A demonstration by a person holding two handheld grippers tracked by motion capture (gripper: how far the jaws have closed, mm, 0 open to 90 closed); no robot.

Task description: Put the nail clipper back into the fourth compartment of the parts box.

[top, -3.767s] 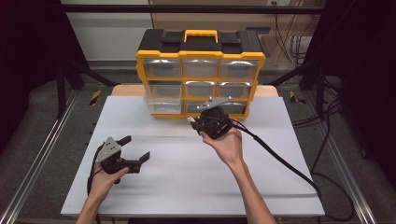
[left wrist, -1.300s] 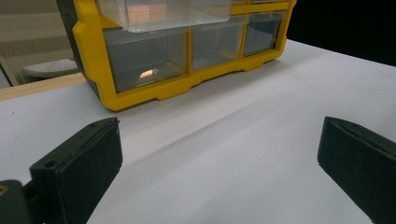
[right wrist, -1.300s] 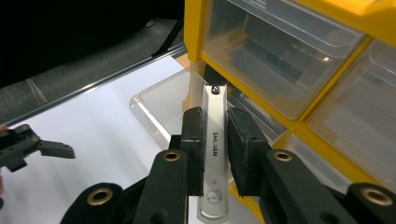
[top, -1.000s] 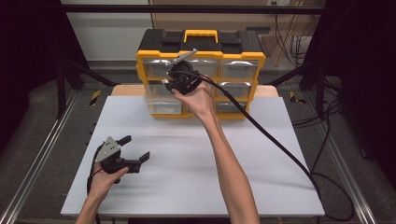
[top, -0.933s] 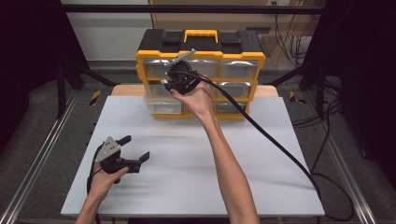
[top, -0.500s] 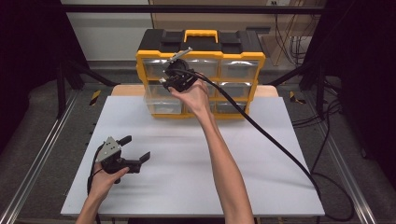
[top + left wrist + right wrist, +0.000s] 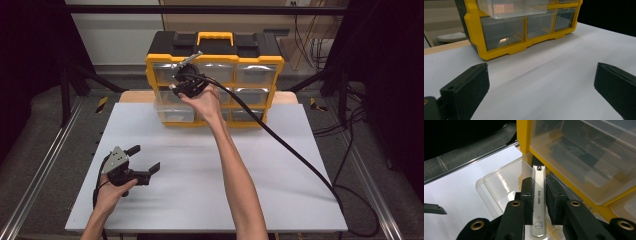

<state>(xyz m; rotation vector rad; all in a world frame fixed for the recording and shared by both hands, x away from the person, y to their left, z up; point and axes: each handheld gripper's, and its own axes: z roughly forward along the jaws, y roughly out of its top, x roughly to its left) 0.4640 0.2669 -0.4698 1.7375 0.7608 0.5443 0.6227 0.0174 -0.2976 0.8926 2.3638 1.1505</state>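
A silver nail clipper [image 7: 538,200] is clamped between the two black jaws of the right gripper [image 7: 538,192], its length running along the jaws and its tip reaching past them. The tip hangs over a clear plastic drawer [image 7: 499,187] that is pulled out from the left column of the yellow-and-black drawer cabinet [image 7: 215,75] — the clipper is above the open drawer, and whether it touches the drawer cannot be told. In the high view the right gripper [image 7: 186,85] is held up in front of the cabinet's left side, which stands at the far edge of the table [image 7: 280,200], and its black cable [image 7: 285,145] trails across the table toward the near right corner.

The left gripper [image 7: 142,160] rests low near the table's near left corner, well apart from the cabinet. Its jaws stand wide apart with nothing between them — the bare white table shows in the gap, and the cabinet's bottom row of drawers [image 7: 524,27] lies beyond.
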